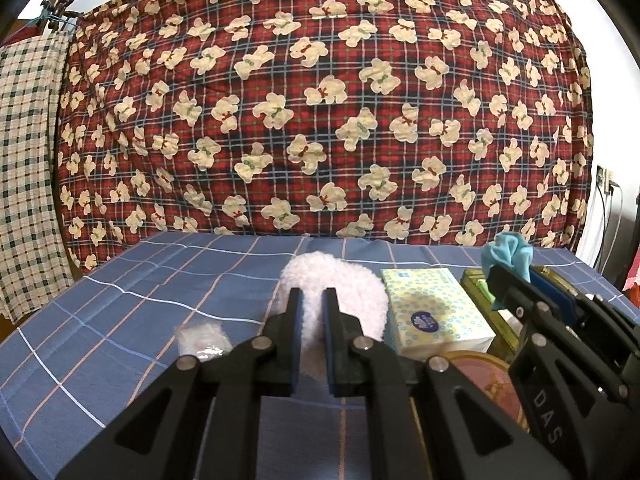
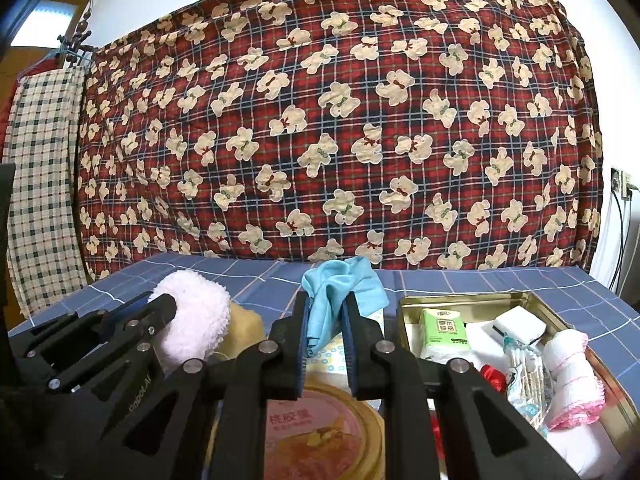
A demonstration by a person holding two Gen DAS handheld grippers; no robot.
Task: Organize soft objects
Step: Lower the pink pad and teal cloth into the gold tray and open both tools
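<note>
Gripping a blue cloth (image 2: pixel 336 292), right claw (image 2: pixel 326 312) shows "DAS".

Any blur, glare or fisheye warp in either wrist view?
Left wrist: sharp, strong barrel warp, dark corner vignette, fluffy pink cloth evenly lit. Right wrist: same warp, blown-out window top left, mild sheen on gold metal tin, light blue cloth crisp.

You had 2 grippers (image 1: pixel 313 300) (image 2: pixel 327 312), 1 pink fluffy cloth (image 2: pixel 192 320), 1 blue cloth (image 2: pixel 340 284), 2 tissue packs (image 1: pixel 434 312) (image 2: pixel 444 330), 1 gold tin (image 2: pixel 560 320), 1 round lid (image 2: pixel 320 436) left of it.
</note>
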